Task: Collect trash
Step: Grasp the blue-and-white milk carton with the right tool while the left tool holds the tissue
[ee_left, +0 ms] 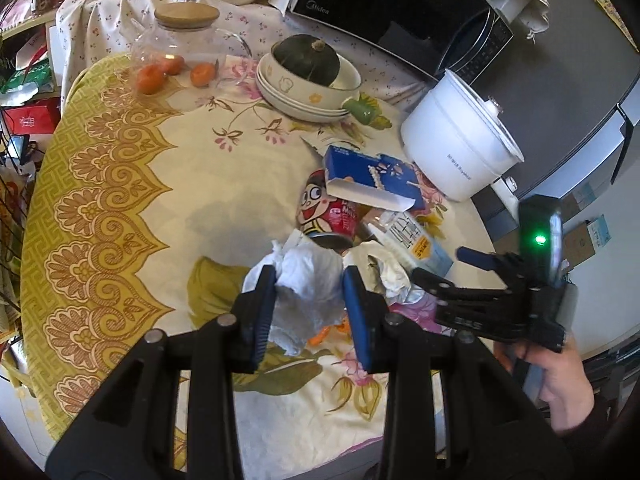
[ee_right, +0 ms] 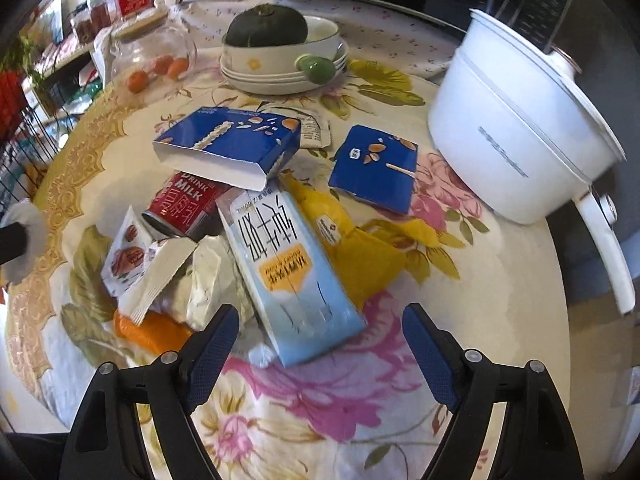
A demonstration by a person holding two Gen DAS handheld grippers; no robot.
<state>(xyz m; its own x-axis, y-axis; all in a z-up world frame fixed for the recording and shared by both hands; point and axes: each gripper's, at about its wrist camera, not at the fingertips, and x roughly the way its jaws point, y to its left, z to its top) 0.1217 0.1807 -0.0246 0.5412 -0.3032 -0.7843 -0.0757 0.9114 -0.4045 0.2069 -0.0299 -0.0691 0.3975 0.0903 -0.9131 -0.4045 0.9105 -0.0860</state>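
A pile of trash lies on the flowered tablecloth (ee_right: 320, 412): a light-blue milk carton (ee_right: 288, 264), a red milk can (ee_right: 184, 204), an open blue box (ee_right: 228, 144), a flattened blue box (ee_right: 376, 168), a yellow bag (ee_right: 360, 248), snack wrappers (ee_right: 124, 256) and crumpled paper (ee_right: 208, 284). My right gripper (ee_right: 320, 312) hangs open over the carton's near end, touching nothing. My left gripper (ee_left: 310, 274) is shut on a crumpled white tissue (ee_left: 304, 300), lifted just left of the pile. In the left wrist view the right gripper (ee_left: 444, 268) shows side-on, held by a hand (ee_left: 560, 376).
A white electric pot (ee_right: 512, 128) stands at the right, its handle over the table's edge. Stacked bowls with a dark squash (ee_right: 276, 52) and a glass jar with mandarins (ee_right: 152, 52) are behind the pile. A microwave (ee_left: 400, 8) sits at the back.
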